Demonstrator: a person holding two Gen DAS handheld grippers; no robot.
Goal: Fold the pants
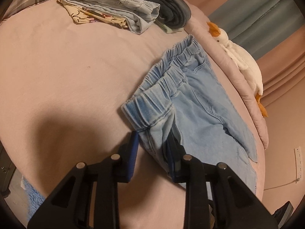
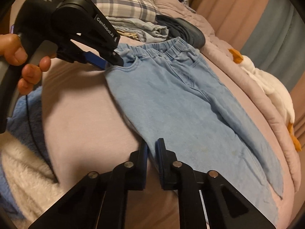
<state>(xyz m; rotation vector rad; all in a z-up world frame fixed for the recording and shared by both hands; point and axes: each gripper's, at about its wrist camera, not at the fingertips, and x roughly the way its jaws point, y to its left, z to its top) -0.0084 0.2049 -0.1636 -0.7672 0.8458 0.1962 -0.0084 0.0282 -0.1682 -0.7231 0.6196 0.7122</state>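
We hold a two-finger gripper in each hand over a bed (image 1: pixel 57 72) covered in pink sheeting. Starting at the left, the left gripper (image 2: pixel 112 60) pinches the waistband corner of one pair of light blue pants (image 2: pixel 171 99); from its own camera the left gripper (image 1: pixel 152 145) shows its blue pads (image 1: pixel 134 147) set around a bunched fold of denim. Further right, the right gripper (image 2: pixel 151 150) has its fingers nearly pressed together on the near edge of a leg, partway down.

The pants lie lengthwise across the bed, waistband away from us, legs stacked and running toward the right edge.

In our judgement, the main risk is slippage: both grips catch only a thin edge, so the cloth could pull free when lifted. The bunched waistband might also fold crookedly. The far leg lies near the bed's edge and could slide off.

Counting left to right: one pile of folded clothes (image 1: pixel 112 5) behind, holding several garments we cannot number exactly; one dark garment (image 1: pixel 171 9); one pair of pants; one white goose plush toy (image 2: pixel 266 84) at the right edge.
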